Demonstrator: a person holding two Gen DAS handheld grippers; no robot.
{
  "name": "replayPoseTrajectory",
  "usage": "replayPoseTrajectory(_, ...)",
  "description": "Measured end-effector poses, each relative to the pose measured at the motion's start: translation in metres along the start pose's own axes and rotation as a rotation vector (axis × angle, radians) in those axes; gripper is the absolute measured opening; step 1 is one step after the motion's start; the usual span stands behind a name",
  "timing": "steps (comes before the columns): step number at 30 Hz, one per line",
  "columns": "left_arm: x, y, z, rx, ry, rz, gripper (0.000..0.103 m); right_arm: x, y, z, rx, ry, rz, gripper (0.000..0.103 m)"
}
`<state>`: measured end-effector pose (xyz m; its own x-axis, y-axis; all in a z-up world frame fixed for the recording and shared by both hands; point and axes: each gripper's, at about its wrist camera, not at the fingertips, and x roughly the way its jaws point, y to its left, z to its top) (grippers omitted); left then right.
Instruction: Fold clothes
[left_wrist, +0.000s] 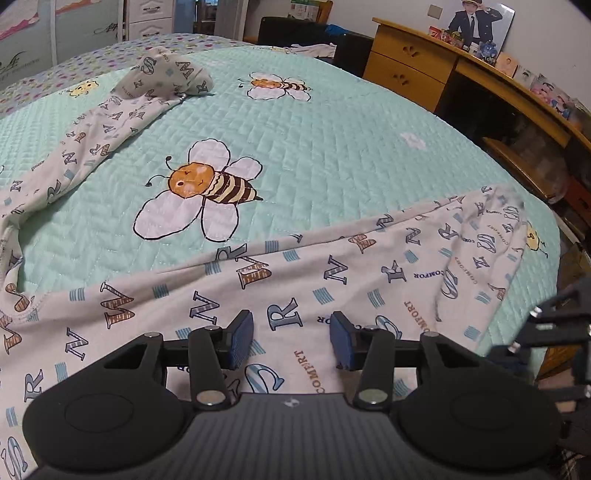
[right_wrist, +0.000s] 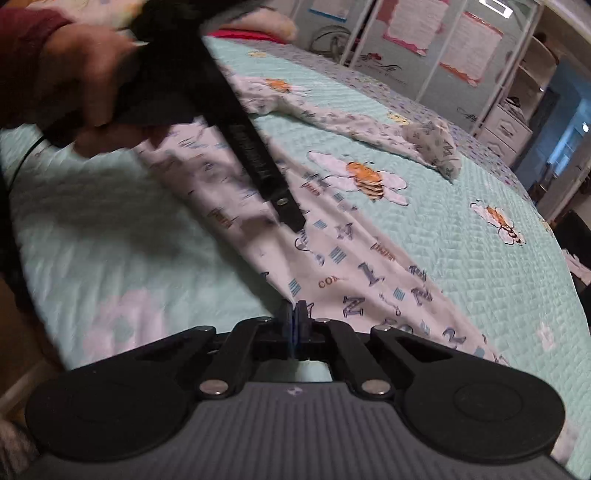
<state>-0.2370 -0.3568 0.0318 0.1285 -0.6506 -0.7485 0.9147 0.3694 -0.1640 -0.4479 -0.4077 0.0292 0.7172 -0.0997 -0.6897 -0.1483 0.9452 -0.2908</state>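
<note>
A white garment (left_wrist: 332, 273) printed with letters lies spread on the mint bee quilt (left_wrist: 314, 147). One long part runs off to a bunched end (left_wrist: 173, 74) far left. My left gripper (left_wrist: 291, 339) hovers over the near part, open, with only flat cloth below the blue pads (left_wrist: 242, 338). In the right wrist view the same garment (right_wrist: 369, 266) stretches away. My right gripper (right_wrist: 295, 319) is shut, pads pressed together right at the garment's near edge. Whether any cloth is caught between them I cannot tell. A hand (right_wrist: 74, 77) holds the left tool at upper left.
A wooden desk with drawers (left_wrist: 410, 62) stands past the bed's right side, cluttered on top. White wardrobe doors and drawers (right_wrist: 506, 125) line the far wall. The bed's edge drops away at the right (left_wrist: 554, 236). A second bee print (left_wrist: 277, 86) marks the quilt farther back.
</note>
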Motion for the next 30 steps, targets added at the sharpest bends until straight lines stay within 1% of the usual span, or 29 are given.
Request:
replayPoseTrajectory(2, 0.000, 0.000, 0.000, -0.006, -0.003, -0.001, 0.049, -0.006, 0.003, -0.004, 0.000, 0.011, -0.001, 0.000)
replayPoseTrajectory(4, -0.001, 0.002, -0.001, -0.023, -0.007, -0.005, 0.049, -0.009, 0.004, -0.005, 0.009, 0.034, 0.017, 0.000)
replayPoseTrajectory(6, -0.004, 0.001, -0.002, -0.026, -0.011, 0.000, 0.049, -0.012, 0.001, -0.004, 0.057, 0.025, 0.020, 0.000)
replayPoseTrajectory(8, -0.007, -0.002, -0.003, -0.016, -0.011, 0.013, 0.049, -0.016, -0.010, -0.004, 0.171, -0.002, 0.041, 0.000)
replayPoseTrajectory(10, -0.012, -0.008, -0.005, 0.007, -0.011, 0.033, 0.049, -0.023, -0.023, -0.006, 0.291, -0.051, 0.040, 0.000)
replayPoseTrajectory(11, -0.014, -0.010, -0.007, 0.021, -0.010, 0.042, 0.050, -0.025, -0.032, -0.007, 0.353, -0.069, 0.023, 0.005)
replayPoseTrajectory(12, -0.015, -0.013, -0.009, 0.033, -0.004, 0.059, 0.050, -0.024, -0.040, -0.010, 0.416, -0.072, 0.006, 0.007)
replayPoseTrajectory(13, -0.016, -0.015, -0.011, 0.040, 0.001, 0.072, 0.050, -0.022, -0.050, -0.013, 0.478, -0.070, -0.008, 0.007)
replayPoseTrajectory(14, -0.018, -0.017, -0.013, 0.047, 0.006, 0.085, 0.050, -0.020, -0.059, -0.016, 0.540, -0.068, -0.022, 0.010)
replayPoseTrajectory(15, -0.019, -0.020, -0.015, 0.053, 0.011, 0.099, 0.051, -0.016, -0.066, -0.021, 0.602, -0.044, -0.038, 0.014)
replayPoseTrajectory(16, -0.020, -0.021, -0.017, 0.054, 0.016, 0.108, 0.051, -0.009, -0.072, -0.027, 0.657, -0.002, -0.045, 0.020)
replayPoseTrajectory(18, -0.022, -0.024, -0.019, 0.053, 0.024, 0.122, 0.051, -0.005, -0.074, -0.037, 0.734, 0.039, -0.032, 0.020)
replayPoseTrajectory(20, -0.025, -0.025, -0.020, 0.047, 0.029, 0.125, 0.051, -0.011, -0.071, -0.038, 0.755, 0.060, -0.024, 0.020)
replayPoseTrajectory(23, -0.032, -0.023, -0.022, 0.015, 0.031, 0.129, 0.051, -0.019, -0.073, -0.032, 0.792, 0.052, -0.032, 0.020)
replayPoseTrajectory(27, -0.047, -0.019, -0.025, -0.038, -0.010, 0.083, 0.051, -0.022, -0.081, -0.022, 0.852, -0.025, -0.023, 0.020)
replayPoseTrajectory(28, -0.049, -0.018, -0.026, -0.050, -0.014, 0.076, 0.051, -0.019, -0.082, -0.019, 0.867, -0.042, -0.002, 0.020)
replayPoseTrajectory(30, -0.049, -0.015, -0.031, -0.067, 0.002, 0.080, 0.051, -0.010, -0.080, -0.013, 0.887, -0.063, 0.049, 0.020)
